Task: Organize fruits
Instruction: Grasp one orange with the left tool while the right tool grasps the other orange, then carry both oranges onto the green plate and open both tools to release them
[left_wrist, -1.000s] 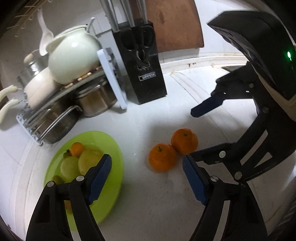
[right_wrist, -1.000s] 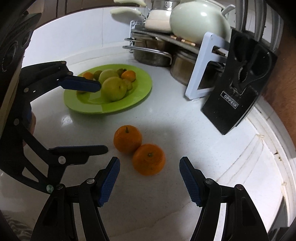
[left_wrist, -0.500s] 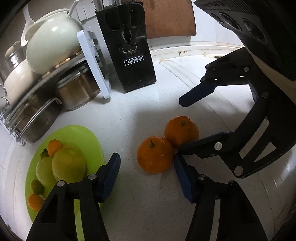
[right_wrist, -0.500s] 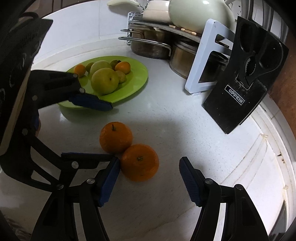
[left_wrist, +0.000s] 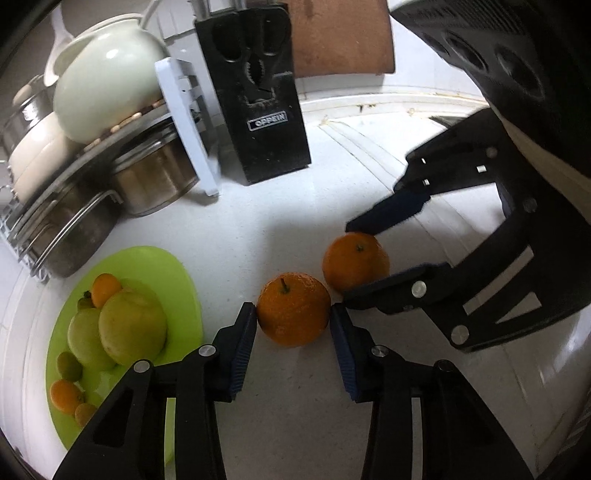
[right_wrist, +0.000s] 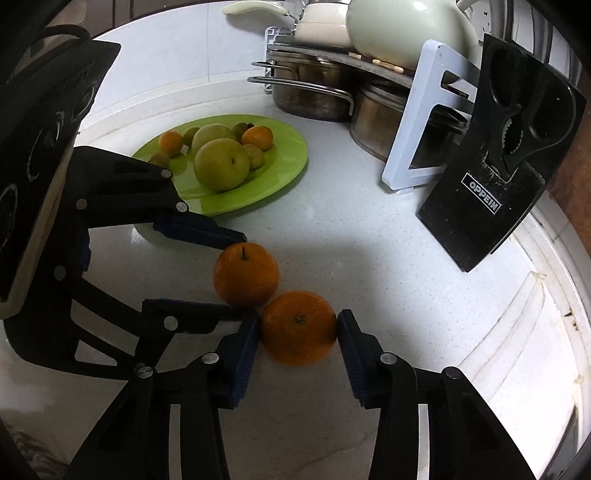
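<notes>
A white speckled countertop (left_wrist: 258, 221) fills both views. At upper left of the left wrist view, a dish rack (left_wrist: 55, 206) holds steel pots (left_wrist: 155, 181) and a cream teapot (left_wrist: 107, 81). A black knife block (left_wrist: 258, 99) stands beside it, backed by what may be a wooden board (left_wrist: 340, 37).

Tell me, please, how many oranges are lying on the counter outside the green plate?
2. One orange sits between the left gripper pads; the other orange touches it, clamped in the right gripper. None seems hidden.
</notes>
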